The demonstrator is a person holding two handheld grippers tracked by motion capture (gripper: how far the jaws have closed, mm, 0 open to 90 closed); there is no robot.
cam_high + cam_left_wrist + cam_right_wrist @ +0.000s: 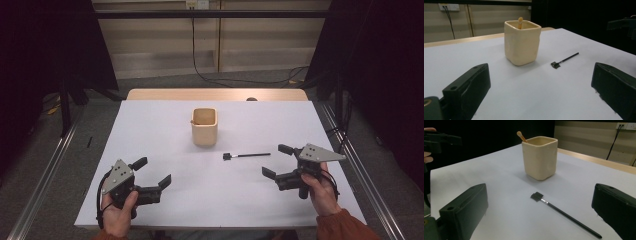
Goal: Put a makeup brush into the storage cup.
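Observation:
A cream square cup stands upright near the middle of the white table, with a thin stick with a rounded tip leaning inside it. A slim black brush lies flat to the cup's front right, its small flat head toward the cup. My left gripper rests open at the front left, jaws wide apart and empty. My right gripper is open at the front right, just right of the brush handle, nothing between its jaws. The cup and brush lie ahead of the left gripper.
A wooden table edge runs behind the white surface. Metal rails flank both sides on the floor. A cable hangs down the back wall. Open table surface lies between the two grippers.

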